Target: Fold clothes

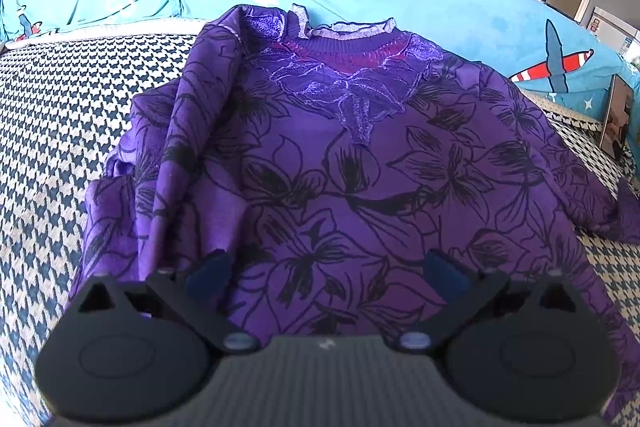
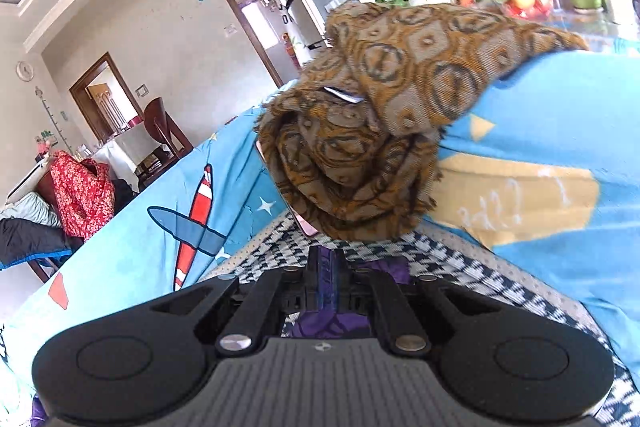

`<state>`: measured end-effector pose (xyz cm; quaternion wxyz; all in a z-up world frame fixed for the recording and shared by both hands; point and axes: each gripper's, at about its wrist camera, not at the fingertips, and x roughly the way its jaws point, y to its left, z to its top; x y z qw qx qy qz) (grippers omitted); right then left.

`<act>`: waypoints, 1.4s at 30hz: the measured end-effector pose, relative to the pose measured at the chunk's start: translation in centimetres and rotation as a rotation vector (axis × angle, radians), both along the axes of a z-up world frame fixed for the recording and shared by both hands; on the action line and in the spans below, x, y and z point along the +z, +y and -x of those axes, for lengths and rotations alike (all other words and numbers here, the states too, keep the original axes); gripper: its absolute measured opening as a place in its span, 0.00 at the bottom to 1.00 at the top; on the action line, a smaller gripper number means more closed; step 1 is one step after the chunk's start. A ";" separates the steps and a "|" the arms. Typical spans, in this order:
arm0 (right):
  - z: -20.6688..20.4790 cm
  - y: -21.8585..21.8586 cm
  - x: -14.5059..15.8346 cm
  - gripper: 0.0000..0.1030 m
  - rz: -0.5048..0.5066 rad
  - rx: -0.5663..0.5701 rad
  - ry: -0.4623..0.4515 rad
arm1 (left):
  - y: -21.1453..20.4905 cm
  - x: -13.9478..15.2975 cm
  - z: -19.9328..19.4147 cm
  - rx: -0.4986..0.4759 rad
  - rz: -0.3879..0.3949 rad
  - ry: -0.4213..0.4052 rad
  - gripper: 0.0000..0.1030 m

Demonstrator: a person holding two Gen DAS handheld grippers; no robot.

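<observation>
The purple top point(image 1: 340, 163) lies nearly flat on the checked sofa point(image 1: 48, 131), one side bunched, so the folding has hardly begun. The left gripper point(image 1: 326, 273) hangs over its hem, jaws apart and empty. Only the right view shows the right gripper point(image 2: 326, 281), jaws clamped on purple cloth, and a brown scarf point(image 2: 380, 115) behind

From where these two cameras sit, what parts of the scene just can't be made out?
- Left wrist view: the purple top's hem lies under the open left gripper; its right sleeve end is cut off by the frame edge.
- Right wrist view: the right gripper is shut on purple cloth, but its body hides how much is pinched.
- Right wrist view: the brown patterned cloth covers whatever lies beneath it.
</observation>
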<state>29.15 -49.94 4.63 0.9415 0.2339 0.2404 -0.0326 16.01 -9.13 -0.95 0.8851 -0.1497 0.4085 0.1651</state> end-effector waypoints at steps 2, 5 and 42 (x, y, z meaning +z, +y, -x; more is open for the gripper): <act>1.6 -0.6 -0.3 0.06 0.033 -0.033 0.050 | 0.0 0.0 0.1 0.006 -0.013 0.001 1.00; 2.8 -1.6 -1.2 0.09 0.028 -0.027 0.113 | 0.1 0.0 0.3 0.013 -0.007 0.000 1.00; -10.8 7.2 -7.9 0.21 0.392 0.115 0.178 | 0.4 -1.6 -1.0 -0.010 0.036 0.075 1.00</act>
